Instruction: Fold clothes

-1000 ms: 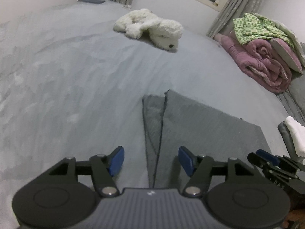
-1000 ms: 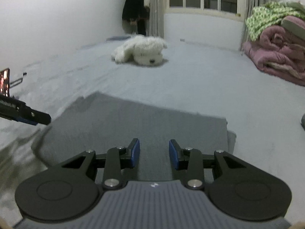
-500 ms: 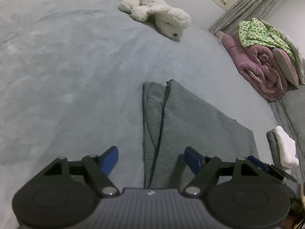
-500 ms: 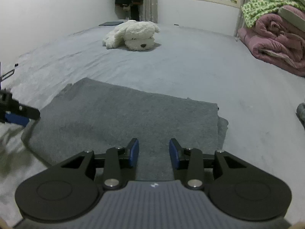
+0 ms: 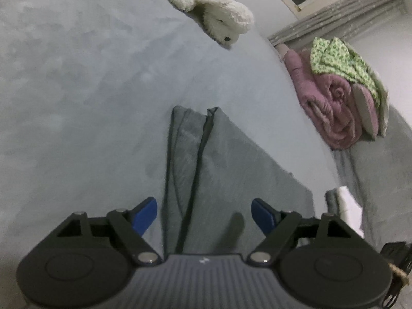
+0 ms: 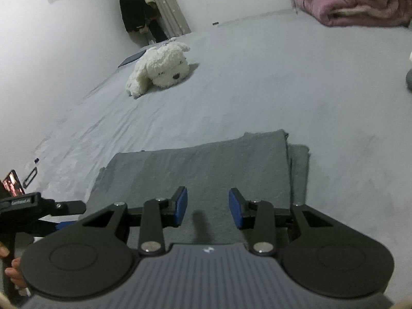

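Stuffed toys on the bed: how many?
1. A white plush dog lies on the grey bed cover, far beyond the folded grey garment. More may lie outside both views.

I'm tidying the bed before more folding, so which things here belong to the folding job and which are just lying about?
Job:
- grey folded garment
- left gripper, jaws open and empty
- right gripper, jaws open and empty

Lying about:
- white plush dog
- pink quilt
- green patterned cloth
- dark jacket
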Tool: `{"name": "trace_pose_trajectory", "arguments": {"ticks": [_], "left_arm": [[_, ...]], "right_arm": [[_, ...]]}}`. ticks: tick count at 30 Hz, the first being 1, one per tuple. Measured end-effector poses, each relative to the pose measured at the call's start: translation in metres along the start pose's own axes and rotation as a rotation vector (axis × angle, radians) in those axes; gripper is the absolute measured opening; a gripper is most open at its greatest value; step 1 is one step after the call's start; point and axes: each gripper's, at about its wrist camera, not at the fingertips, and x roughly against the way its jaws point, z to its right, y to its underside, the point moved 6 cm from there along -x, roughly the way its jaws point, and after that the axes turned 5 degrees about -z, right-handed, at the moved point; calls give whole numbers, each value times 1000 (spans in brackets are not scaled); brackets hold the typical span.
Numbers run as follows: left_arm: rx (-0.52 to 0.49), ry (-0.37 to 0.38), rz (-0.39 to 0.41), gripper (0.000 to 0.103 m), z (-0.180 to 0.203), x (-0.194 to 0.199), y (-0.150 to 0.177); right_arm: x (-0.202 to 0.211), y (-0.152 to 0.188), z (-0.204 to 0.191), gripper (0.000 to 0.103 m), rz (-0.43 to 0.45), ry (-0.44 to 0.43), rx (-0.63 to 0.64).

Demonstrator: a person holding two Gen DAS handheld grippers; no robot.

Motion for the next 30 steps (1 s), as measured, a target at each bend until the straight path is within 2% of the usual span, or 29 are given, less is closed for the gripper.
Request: {"name": "trace_pose_trajectory", "arguments": {"ticks": [3,4,6,7,8,10,13,16,19,21,22,24,26,30], "left_arm": [[14,22,9,79,2,-5,-2],[2,2,13,74,4,-6,-1],[-23,-41,20,55,7,-7,1],[-35,-62,24,38,9,-8,3],[-48,-84,28,25,11,-9,4],[-55,-83,35,15,12,-7,3],[-56,-68,57,12,19,1,0],[-94,-41,86,12,37,12,-1],[-124,-23,114,11,58,19,-2],[-140,-12,126,11,74,18,1],[-155,-14,126,11,82,17,4],[-186,-19,126,11,98,15,9],[-210,-26,116,11,114,11,13],[-237,-8,92,11,140,-3,22]], "right_arm": [[-1,0,-5,34,-14,-58,-33],[-2,1,-7,32,-21,-77,-42],[-5,3,-11,28,-41,-114,-60],[-8,5,-13,25,-56,-129,-69],[-10,6,-15,21,-69,-141,-72],[-15,10,-19,15,-93,-161,-75],[-26,17,-21,13,-138,-180,-92],[-43,24,-14,1,-196,-175,-151],[-39,20,-8,1,-212,-200,-224],[-33,17,-2,10,-209,-224,-270],[-29,16,1,17,-208,-244,-298],[-20,13,9,20,-200,-277,-351],[-11,10,17,31,-187,-306,-405],[3,7,31,40,-166,-394,-535]]}}
